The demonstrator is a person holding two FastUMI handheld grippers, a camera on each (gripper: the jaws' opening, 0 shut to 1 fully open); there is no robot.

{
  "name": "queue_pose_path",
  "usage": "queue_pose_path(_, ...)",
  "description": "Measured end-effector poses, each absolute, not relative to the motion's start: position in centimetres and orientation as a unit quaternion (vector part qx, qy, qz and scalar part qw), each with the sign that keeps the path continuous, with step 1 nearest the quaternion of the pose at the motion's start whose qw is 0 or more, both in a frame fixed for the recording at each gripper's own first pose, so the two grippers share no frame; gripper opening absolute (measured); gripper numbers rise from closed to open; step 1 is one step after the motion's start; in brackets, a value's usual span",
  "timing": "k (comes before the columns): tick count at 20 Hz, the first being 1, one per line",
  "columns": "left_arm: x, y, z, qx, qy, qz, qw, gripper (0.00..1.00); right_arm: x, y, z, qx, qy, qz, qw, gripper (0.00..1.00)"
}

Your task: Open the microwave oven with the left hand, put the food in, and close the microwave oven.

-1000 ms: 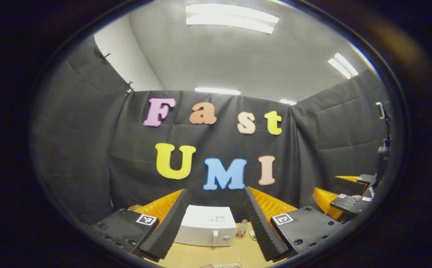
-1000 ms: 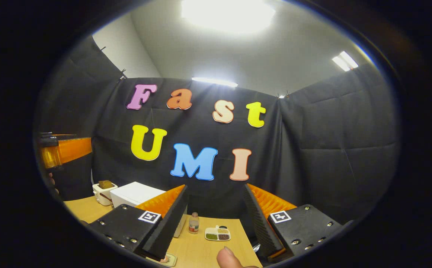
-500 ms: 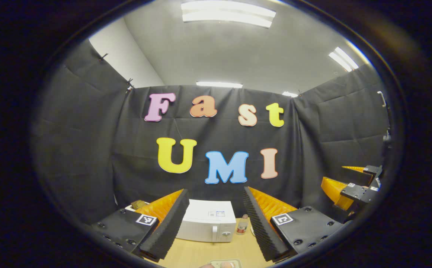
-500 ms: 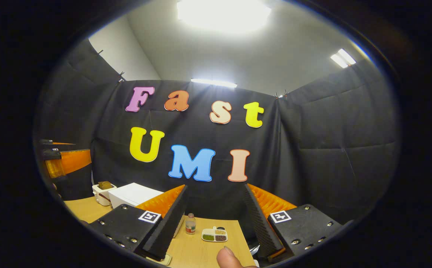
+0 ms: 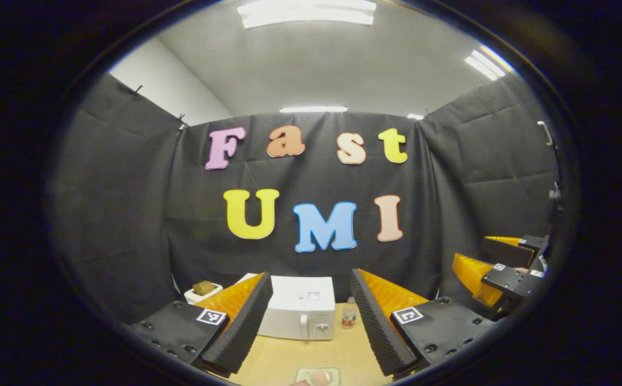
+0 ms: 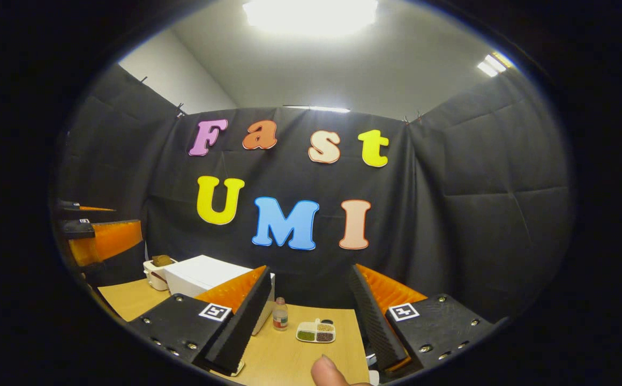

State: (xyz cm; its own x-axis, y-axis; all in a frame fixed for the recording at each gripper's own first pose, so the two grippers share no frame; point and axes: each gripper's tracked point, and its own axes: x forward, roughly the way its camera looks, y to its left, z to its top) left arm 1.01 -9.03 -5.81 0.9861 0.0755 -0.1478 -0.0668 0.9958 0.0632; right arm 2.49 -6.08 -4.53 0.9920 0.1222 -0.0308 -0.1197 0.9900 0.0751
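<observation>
The left gripper [image 5: 311, 321] is held up above the table [image 5: 311, 359] with its fingers spread wide apart and nothing between them. Straight ahead, between the fingers, sits the white microwave [image 5: 300, 308] with its door shut. It stands at the back of the table, near the black wall. A small bottle [image 5: 349, 314] stands just beside the microwave on its right. A white box [image 5: 202, 291] with something brown on top sits to the left of the microwave. The food [image 5: 319, 376] lies on a little tray at the near edge of the table.

The right gripper [image 6: 311, 321] is wide open too and holds nothing. In the right gripper view, a dish [image 6: 316, 332] with small parts lies on the table near the bottle. A fingertip [image 6: 328, 372] shows at the bottom.
</observation>
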Motion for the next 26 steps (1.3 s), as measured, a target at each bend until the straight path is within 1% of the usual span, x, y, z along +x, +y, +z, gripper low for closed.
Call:
queue_pose_path(3,1.6,-7.5,-8.6,0.02,0.106,0.046,0.993,0.99,2.7,-6.4,-4.8,0.037,0.022,0.049,0.998,0.91)
queue_pose_path(6,2.6,-5.7,-11.6,0.019,0.121,0.044,0.991,0.96,3.4,-4.7,-5.4,0.032,0.036,0.05,0.998,0.91)
queue_pose_path(8,4.0,-4.6,-14.2,0.019,0.135,0.031,0.99,0.95,4.2,-4.1,-4.7,0.022,0.037,0.032,0.999,0.91)
queue_pose_path(13,8.0,-0.6,-22.1,0.022,0.172,-0.001,0.985,0.96,6.0,-1.4,-4.7,0.001,0.07,-0.014,0.997,0.91)
queue_pose_path(15,10.0,0.1,-26.4,0.009,0.198,-0.014,0.98,0.94,6.2,-0.6,-4.4,-0.01,0.078,-0.032,0.996,0.92)
queue_pose_path(17,12.0,0.9,-30.0,-0.001,0.216,-0.022,0.976,0.9,6.2,-0.5,-4.2,-0.029,0.081,-0.056,0.995,0.91)
queue_pose_path(18,12.8,1.3,-31.8,-0.003,0.226,-0.026,0.974,0.99,6.2,-0.4,-4.8,-0.041,0.092,-0.063,0.993,0.91)
queue_pose_path(19,13.6,1.4,-33.5,-0.005,0.233,-0.029,0.972,0.94,6.2,-0.2,-5.1,-0.051,0.098,-0.068,0.992,0.91)
queue_pose_path(20,14.5,1.4,-35.5,-0.006,0.242,-0.032,0.97,0.95,6.1,-0.4,-5.0,-0.061,0.103,-0.077,0.99,0.91)
queue_pose_path(22,15.6,1.1,-39.6,-0.008,0.26,-0.041,0.965,0.89,5.7,-0.6,-5.3,-0.068,0.119,-0.09,0.986,0.9)
queue_pose_path(23,16.1,0.9,-41.5,-0.004,0.272,-0.044,0.961,0.94,5.6,-0.7,-5.4,-0.069,0.125,-0.096,0.985,0.91)
queue_pose_path(24,16.8,0.9,-43.4,0.001,0.283,-0.046,0.958,0.93,5.6,-0.9,-5.6,-0.073,0.132,-0.102,0.983,0.91)
queue_pose_path(25,17.4,0.6,-44.8,0.002,0.292,-0.05,0.955,0.93,5.5,-1.0,-5.8,-0.08,0.14,-0.108,0.981,0.91)
queue_pose_path(26,18.1,0.4,-45.8,0.003,0.295,-0.052,0.954,0.96,5.5,-1.1,-6.1,-0.087,0.146,-0.113,0.979,0.91)
